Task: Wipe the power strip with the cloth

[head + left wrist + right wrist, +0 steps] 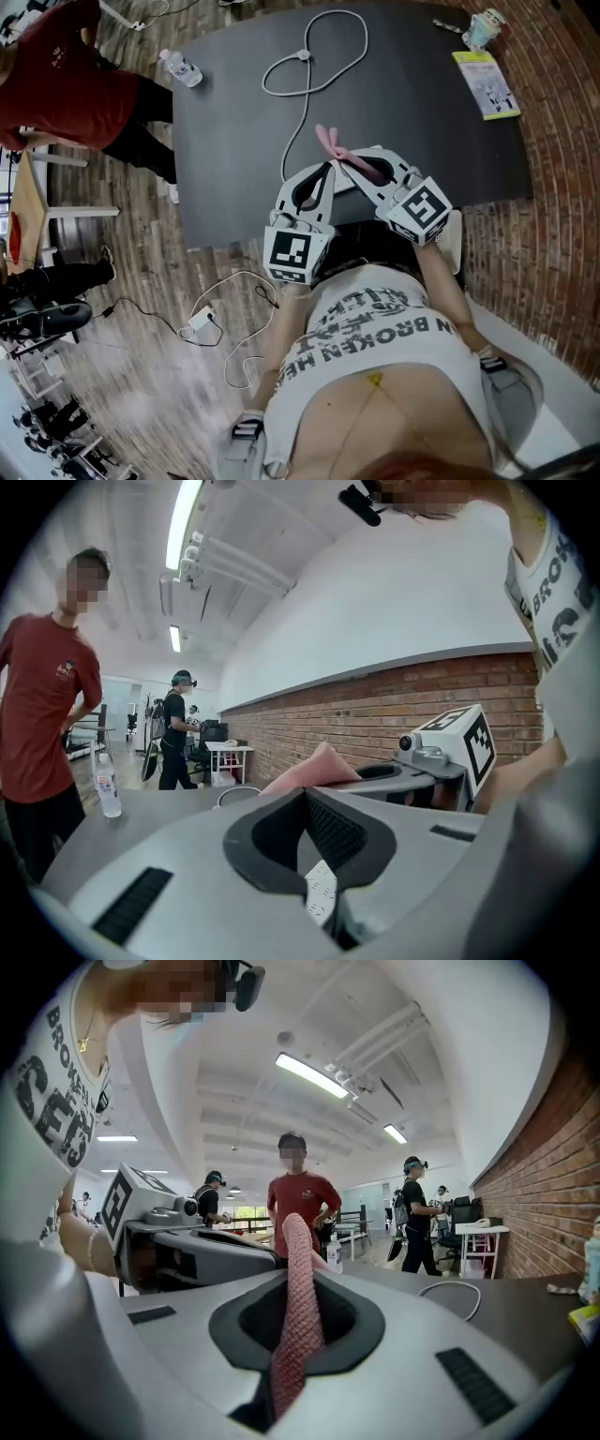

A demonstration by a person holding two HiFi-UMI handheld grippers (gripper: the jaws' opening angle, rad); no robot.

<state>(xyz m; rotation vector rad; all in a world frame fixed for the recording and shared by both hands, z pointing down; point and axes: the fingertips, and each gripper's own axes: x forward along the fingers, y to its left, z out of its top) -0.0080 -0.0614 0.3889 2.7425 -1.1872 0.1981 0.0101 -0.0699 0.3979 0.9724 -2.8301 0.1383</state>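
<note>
Head view, cloth [327, 141] gripped near table [422, 122] edge

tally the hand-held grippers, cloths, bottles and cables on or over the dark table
hand-held gripper: 2, left and right
pink cloth: 1
water bottle: 1
white cable: 1
total: 5

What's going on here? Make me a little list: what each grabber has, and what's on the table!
left gripper: shut, nothing in it
right gripper: shut on the cloth
cloth: pink, pokes out past the right gripper's tips
table: dark; a white cable, a bottle near one corner and a yellow booklet are on it
person in red shirt: stands beside the table
</note>
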